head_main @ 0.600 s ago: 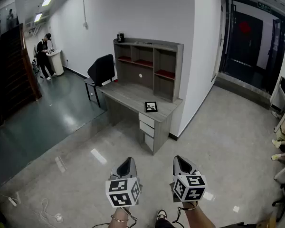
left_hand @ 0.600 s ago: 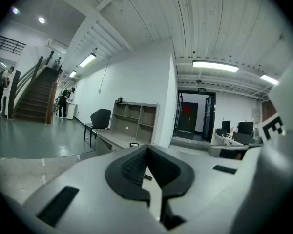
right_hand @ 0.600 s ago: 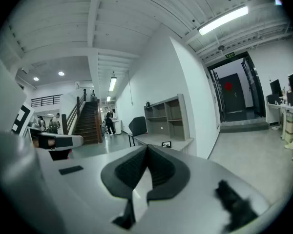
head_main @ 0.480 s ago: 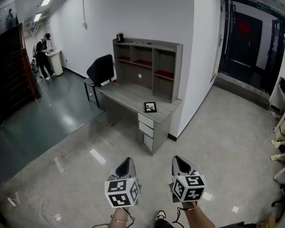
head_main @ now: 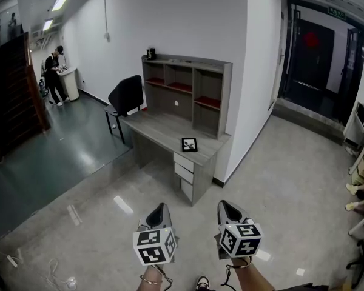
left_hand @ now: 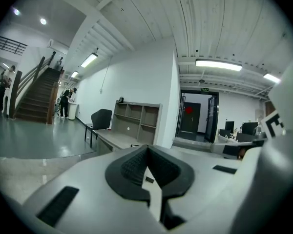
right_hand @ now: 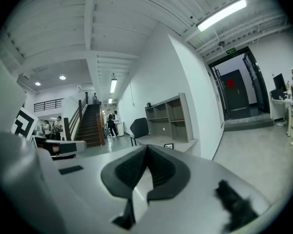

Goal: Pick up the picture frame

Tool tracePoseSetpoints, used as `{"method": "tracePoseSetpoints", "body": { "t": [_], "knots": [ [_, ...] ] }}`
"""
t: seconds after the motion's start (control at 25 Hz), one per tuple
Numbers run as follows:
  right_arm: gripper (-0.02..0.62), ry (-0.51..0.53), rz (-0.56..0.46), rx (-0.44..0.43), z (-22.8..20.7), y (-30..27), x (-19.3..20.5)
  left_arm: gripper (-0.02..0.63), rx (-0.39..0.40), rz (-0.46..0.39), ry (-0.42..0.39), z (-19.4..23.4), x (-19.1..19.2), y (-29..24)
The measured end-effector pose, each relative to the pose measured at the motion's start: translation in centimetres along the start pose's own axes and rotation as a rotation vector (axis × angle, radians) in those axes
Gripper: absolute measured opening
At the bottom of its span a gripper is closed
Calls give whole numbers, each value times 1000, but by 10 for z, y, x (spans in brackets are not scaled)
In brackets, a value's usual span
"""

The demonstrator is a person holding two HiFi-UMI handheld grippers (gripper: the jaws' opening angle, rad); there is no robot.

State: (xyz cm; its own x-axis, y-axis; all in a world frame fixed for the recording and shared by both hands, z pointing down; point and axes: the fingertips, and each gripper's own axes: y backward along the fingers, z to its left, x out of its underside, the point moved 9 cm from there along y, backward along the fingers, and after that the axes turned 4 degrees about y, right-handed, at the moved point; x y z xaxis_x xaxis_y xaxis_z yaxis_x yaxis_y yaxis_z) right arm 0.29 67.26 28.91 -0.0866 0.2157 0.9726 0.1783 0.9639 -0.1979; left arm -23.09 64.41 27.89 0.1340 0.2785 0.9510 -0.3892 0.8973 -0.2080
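We are a little nearer the worktop point(head_main: 161, 129) than a moment ago. In the head view it has slid slightly down and left and its near corner sits lower in the picture. The frame point(head_main: 188, 144) has not moved on the surface. It lies flat at the worktop's near right end, in front of the shelves point(head_main: 188, 90) and above the drawers, with the chair point(head_main: 126, 93) at the far left end.

Both tools hang low in front of us just as before, side by side over the floor point(head_main: 279, 187), well apart from the frame. The left hand-held gripper point(head_main: 159, 206) has its pads pressed together at the tip with nothing between them. The right hand-held gripper point(head_main: 225, 203) is the same, pads meeting and empty. The right gripper view shows the frame point(right_hand: 169, 146) small and far, just right of its jaw tip. The left gripper view looks toward the worktop too, but there the frame is too small for us to be sure of.

So the change is approach only, and we judge the task barely begun. We still have open floor to cross. One hand-held gripper then has to spread before it can take the frame's edge, which may be awkward since the frame lies flat.
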Motion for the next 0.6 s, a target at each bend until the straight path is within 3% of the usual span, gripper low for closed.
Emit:
{"method": "tracePoseSetpoints", "body": {
  "t": [0.6],
  "knots": [
    [31, -71, 33, -20, -96, -83, -21, 12, -58, 22, 59, -14, -8, -114]
  ]
}}
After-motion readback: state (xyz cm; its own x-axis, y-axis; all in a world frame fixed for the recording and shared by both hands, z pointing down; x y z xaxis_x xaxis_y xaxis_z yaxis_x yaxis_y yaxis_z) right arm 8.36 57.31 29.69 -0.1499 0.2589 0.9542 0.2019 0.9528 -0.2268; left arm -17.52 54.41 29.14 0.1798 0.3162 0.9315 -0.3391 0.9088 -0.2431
